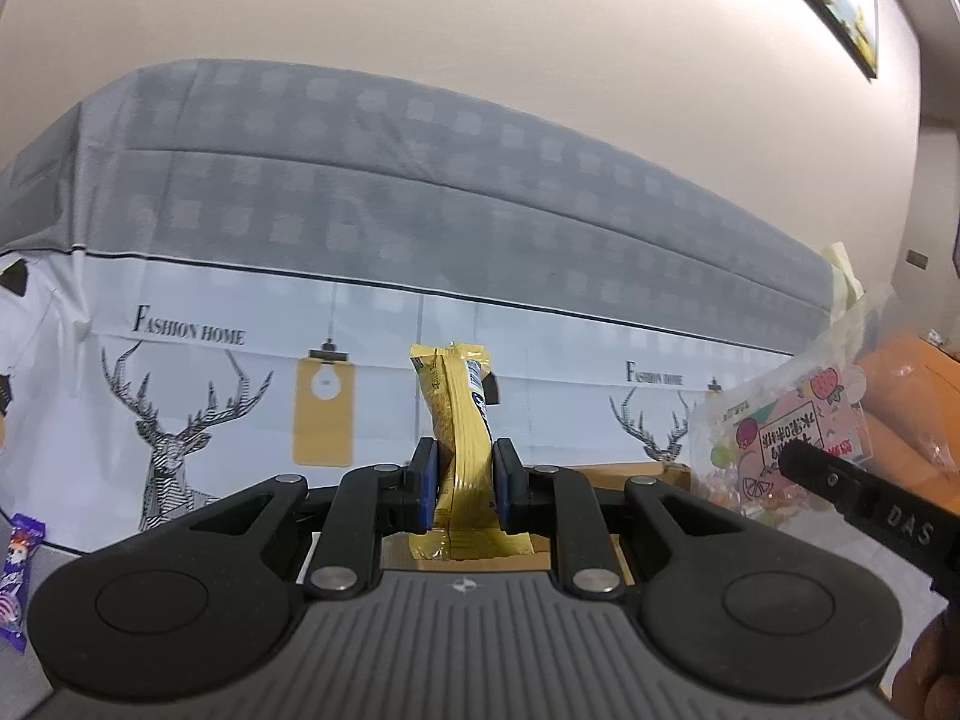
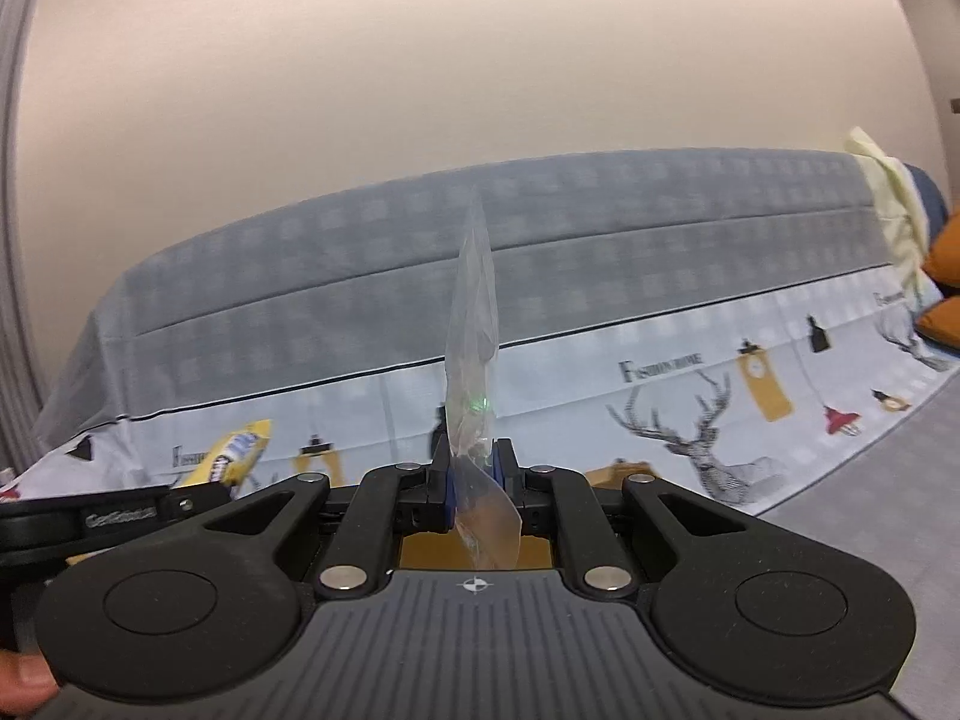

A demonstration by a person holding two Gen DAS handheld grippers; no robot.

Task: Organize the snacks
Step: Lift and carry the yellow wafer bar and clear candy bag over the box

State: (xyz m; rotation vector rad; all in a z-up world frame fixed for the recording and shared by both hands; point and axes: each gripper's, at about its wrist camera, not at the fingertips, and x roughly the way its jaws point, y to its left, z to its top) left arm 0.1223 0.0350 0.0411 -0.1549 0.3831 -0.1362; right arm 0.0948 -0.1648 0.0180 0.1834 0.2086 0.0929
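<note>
In the left wrist view my left gripper [image 1: 463,480] is shut on a yellow snack packet [image 1: 457,420] that stands upright between the blue pads. At the right edge of that view the right gripper [image 1: 792,456] holds a clear candy bag with a pink fruit label [image 1: 786,438]. In the right wrist view my right gripper [image 2: 475,474] is shut on the thin clear edge of that candy bag [image 2: 474,324], seen edge-on. The yellow packet [image 2: 234,450] and the left gripper's finger [image 2: 150,507] show at the left there. A brown cardboard box [image 1: 630,471] lies just beyond both grippers.
A sofa under a grey checked cover [image 1: 360,180] with a white deer-print cloth [image 1: 174,420] fills the background. A purple snack packet [image 1: 15,576] lies at the far left. Orange cushions [image 2: 945,276] sit at the right. A person's fingertip [image 2: 24,681] shows at the lower left.
</note>
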